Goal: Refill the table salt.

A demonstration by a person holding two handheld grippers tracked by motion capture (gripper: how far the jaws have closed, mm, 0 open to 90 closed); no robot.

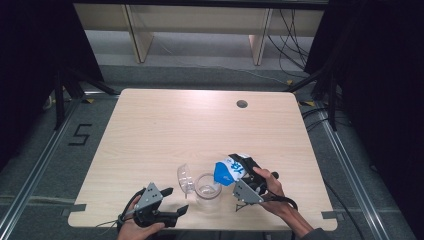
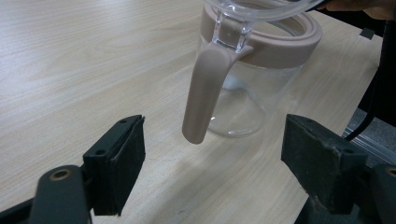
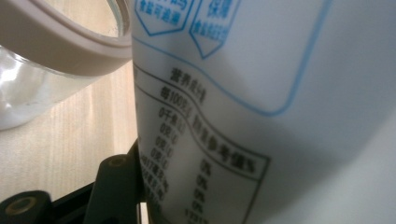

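Jar [image 1: 207,189] lid open; white-blue pouch [image 1: 229,170] tilted over rim.

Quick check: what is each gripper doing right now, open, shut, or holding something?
Left gripper: open, empty, jaws spread short of the clear glass jar's beige handle.
Right gripper: shut on the white and blue printed bag, tilted over the jar.

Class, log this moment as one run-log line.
right gripper: holds bag tilted over jar | left gripper: open, empty | lid: open
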